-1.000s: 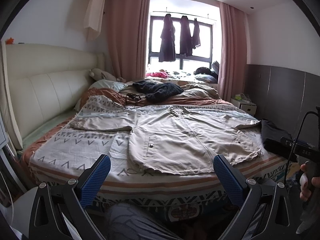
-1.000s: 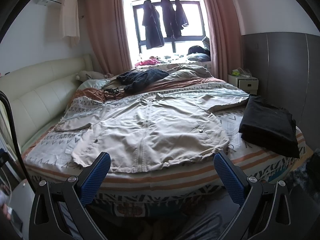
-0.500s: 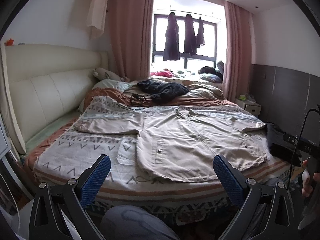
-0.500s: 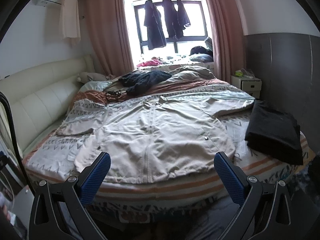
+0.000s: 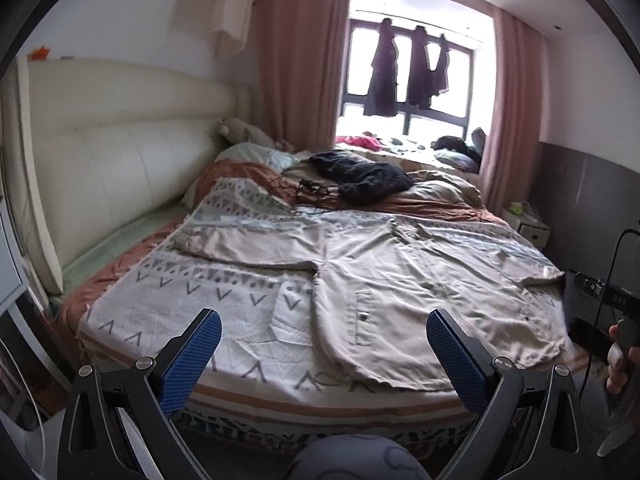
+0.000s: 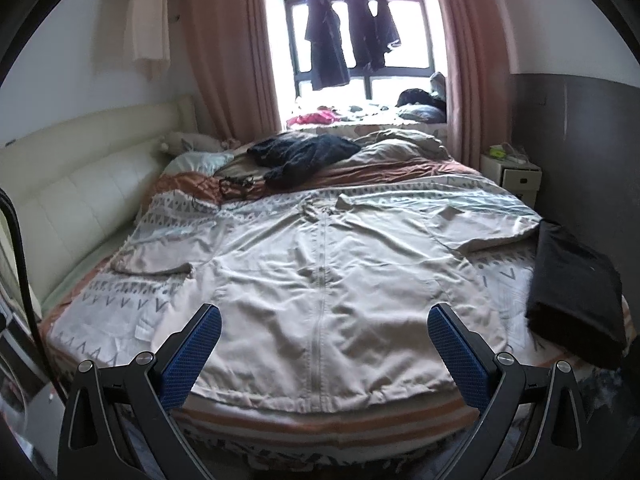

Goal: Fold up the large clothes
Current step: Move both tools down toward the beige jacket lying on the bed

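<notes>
Daylight is coming through a dark-framed window [image 6: 362,60] where dark garments [image 6: 326,46] are hanging; pink curtains [image 6: 230,52] are flanking it. A cream padded headboard [image 5: 112,172] is backing the bed [image 5: 224,300]. A white nightstand [image 6: 512,174] is standing against a grey wall panel [image 6: 580,140].

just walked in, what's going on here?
A person holds a hand-held gripper in each hand at the foot of the bed. Left hand-held gripper and right hand-held gripper are both open, holding nothing. The beige jacket lies spread flat, unfolded. A folded black garment sits beside it.
</notes>
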The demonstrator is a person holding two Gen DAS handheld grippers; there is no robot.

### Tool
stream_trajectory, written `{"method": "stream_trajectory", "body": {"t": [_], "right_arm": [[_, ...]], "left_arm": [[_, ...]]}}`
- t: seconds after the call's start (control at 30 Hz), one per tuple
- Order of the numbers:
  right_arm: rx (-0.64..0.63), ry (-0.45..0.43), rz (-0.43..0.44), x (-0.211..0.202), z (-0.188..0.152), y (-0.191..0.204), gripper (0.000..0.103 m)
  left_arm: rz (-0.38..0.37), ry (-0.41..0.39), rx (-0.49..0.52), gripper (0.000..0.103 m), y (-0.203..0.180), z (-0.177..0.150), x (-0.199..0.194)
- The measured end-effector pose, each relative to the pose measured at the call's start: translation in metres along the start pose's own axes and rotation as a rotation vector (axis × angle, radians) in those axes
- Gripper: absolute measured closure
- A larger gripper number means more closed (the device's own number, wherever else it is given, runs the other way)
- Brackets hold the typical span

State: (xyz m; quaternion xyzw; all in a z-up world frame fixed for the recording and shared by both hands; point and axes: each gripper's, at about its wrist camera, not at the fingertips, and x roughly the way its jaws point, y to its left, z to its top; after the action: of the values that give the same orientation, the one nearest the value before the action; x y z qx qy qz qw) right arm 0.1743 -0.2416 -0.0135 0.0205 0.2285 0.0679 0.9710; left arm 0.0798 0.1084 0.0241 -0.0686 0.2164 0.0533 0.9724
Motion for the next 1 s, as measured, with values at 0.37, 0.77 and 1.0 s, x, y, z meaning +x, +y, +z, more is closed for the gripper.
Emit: {"method": "stream_trajectory", "body": {"t": [0.37, 0.77, 1.0], "right_arm": [[-0.068, 0.036, 0.07, 0.078, 0.04, 0.044, 0.0], [-0.066, 0.092, 0.171, 0.181, 0.071, 0.082, 0.0], [-0.042, 0.13, 0.207, 0.244, 0.082, 0.093, 0.0]], "left_arm": [[0.119, 0.105, -0.057, 0.0, 0.05, 0.007, 0.073], [0.227, 0.173, -0.15, 0.001, 0.101, 0.027, 0.152], [0.267, 0.216, -0.177, 0.008, 0.13, 0.038, 0.209]]}}
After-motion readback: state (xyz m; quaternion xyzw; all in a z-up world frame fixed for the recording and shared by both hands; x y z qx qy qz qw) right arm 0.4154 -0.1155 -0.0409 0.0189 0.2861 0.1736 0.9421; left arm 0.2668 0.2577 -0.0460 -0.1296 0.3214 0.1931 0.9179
